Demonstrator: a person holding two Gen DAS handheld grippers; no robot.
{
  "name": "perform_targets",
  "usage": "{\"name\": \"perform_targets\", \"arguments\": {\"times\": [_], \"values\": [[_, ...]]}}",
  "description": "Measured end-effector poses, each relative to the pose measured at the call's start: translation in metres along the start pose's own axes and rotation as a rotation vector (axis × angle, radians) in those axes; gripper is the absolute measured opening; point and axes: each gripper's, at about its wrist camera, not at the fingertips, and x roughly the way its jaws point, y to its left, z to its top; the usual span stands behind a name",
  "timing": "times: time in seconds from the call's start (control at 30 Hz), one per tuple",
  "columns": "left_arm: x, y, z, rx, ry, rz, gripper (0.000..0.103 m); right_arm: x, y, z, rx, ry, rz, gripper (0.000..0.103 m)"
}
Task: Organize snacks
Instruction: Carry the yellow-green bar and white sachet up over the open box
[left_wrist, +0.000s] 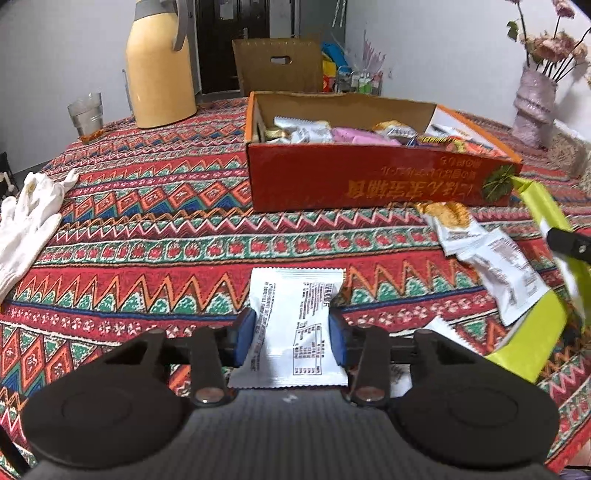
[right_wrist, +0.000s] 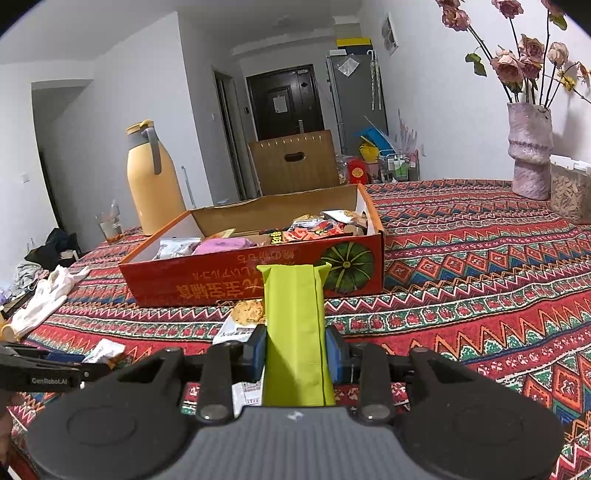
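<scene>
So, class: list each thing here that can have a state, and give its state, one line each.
Left gripper: shut on white packet.
Right gripper: shut on green packet.
Red box: open, partly filled with snacks.
Glass: upright.
Yellow jug: upright, lid on.

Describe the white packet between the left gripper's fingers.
The white packet is a flat, sealed plastic pouch with crimped, serrated ends, its printed back and table of small text facing up. It lies lengthwise between the left gripper's blue pads, which pinch its sides, above the patterned tablecloth, short of the red box.
</scene>
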Motion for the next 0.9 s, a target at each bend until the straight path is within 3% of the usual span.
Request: {"name": "perform_targets", "arguments": {"times": [0.27, 0.5, 0.9], "values": [[-0.018, -0.010, 0.022, 0.012, -0.097, -0.013, 0.042, -0.001, 0.002, 0.009, -0.018, -0.024, 0.004, 0.032], [-0.024, -0.021, 0.060, 0.003, -0.190, -0.024, 0.042, 0.006, 0.007, 0.036, -0.054, -0.083, -0.001, 0.032], [-0.009, -0.039, 0.125, -0.032, -0.276, -0.050, 0.042, 0.057, 0.015, 0.098, -0.085, -0.128, -0.014, 0.032]]}}
